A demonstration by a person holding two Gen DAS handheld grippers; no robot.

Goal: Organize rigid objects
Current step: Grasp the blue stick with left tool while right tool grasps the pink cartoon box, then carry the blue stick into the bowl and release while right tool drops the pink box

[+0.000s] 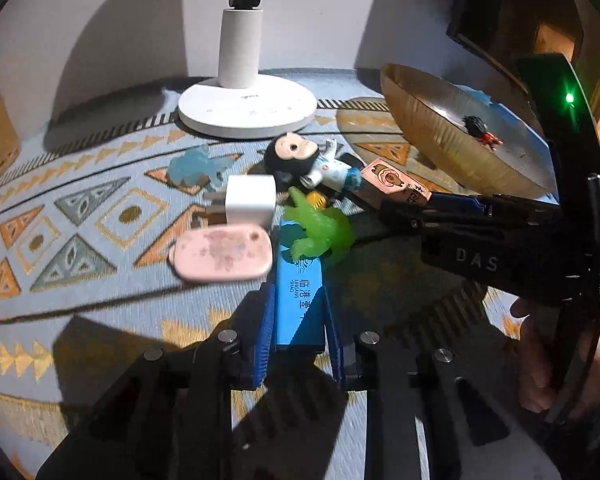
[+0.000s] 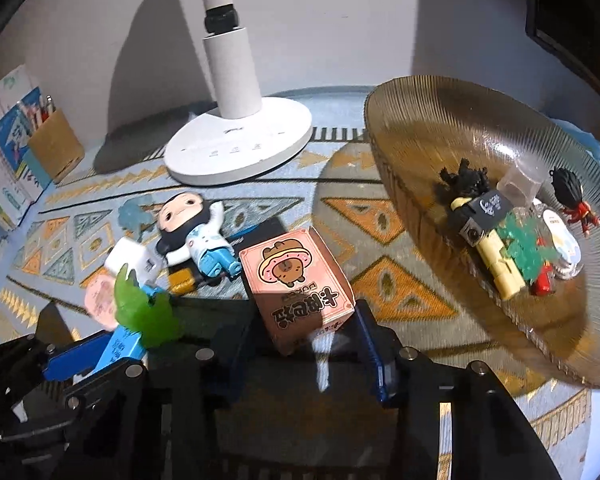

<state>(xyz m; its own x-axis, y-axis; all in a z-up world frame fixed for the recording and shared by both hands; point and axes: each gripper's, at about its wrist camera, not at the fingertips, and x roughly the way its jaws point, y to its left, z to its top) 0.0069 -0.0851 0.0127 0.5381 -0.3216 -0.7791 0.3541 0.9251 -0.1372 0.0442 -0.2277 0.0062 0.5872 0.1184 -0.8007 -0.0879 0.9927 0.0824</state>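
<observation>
My left gripper [image 1: 296, 292] is shut on a slim blue box [image 1: 300, 300] with white print, near its rear end. A translucent green figure [image 1: 320, 228] lies across the box's far end. In the right wrist view the pink cartoon box [image 2: 296, 280] sits tilted between the blue pads of my right gripper [image 2: 304, 332], which press its sides. The left gripper [image 2: 96, 356] with the blue box [image 2: 124, 344] shows at lower left. A ribbed amber glass plate [image 2: 420, 120] at the right holds several small toys.
On the patterned cloth lie a dark-haired doll [image 2: 196, 224], a white charger [image 1: 250, 200], a pink oval case [image 1: 224, 254] and a pale blue figure [image 1: 196, 164]. A white lamp base [image 2: 240, 148] stands behind them. A cardboard pen holder [image 2: 56, 144] stands far left.
</observation>
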